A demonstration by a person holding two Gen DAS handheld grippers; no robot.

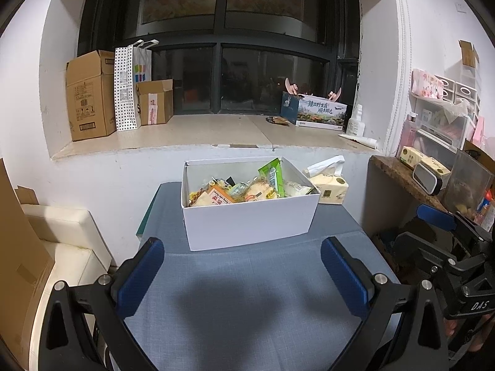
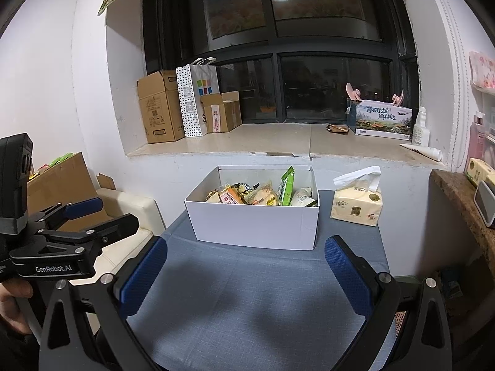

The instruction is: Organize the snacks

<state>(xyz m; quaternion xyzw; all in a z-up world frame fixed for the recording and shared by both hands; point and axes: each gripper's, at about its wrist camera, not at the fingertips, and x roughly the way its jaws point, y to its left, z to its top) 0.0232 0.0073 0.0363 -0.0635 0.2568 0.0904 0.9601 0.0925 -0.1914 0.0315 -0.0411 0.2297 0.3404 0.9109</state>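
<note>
a white box (image 1: pixel 247 219) packed with snacks (image 1: pixel 244 190) sits on a blue-grey cloth surface (image 1: pixel 247 293) below a dark window, seen here from both wrist cameras. among the packets, a green one (image 1: pixel 273 177) stands upright near the box's right side, an orange-labelled one (image 1: pixel 219 198) lies toward the left, and pale yellow packets fill the space between them. a soft pack of tissues (image 1: pixel 329 187), one sheet pulled up from its top, rests on the cloth just beside the box, to its right and slightly behind. the left gripper (image 1: pixel 243 273) hangs over the bare cloth in front of the box, its blue-padded fingers (image 1: pixel 140 278) spread wide with nothing between them and clear of the box. the right gripper (image 2: pixel 246 273) is in the same posture, jaws wide and empty, short of the box's near wall. in the right wrist view the left gripper's black body appears at the left edge, held in a person's hand (image 2: pixel 14 300). on the window ledge (image 1: pixel 198 133) behind stand cardboard boxes (image 1: pixel 89 95), a dotted paper bag (image 1: pixel 131 86), a printed carton (image 1: pixel 321 113) and a white bottle (image 1: pixel 355 122). a stone-topped counter (image 1: pixel 399 174) at right carries more tissue packs.
</note>
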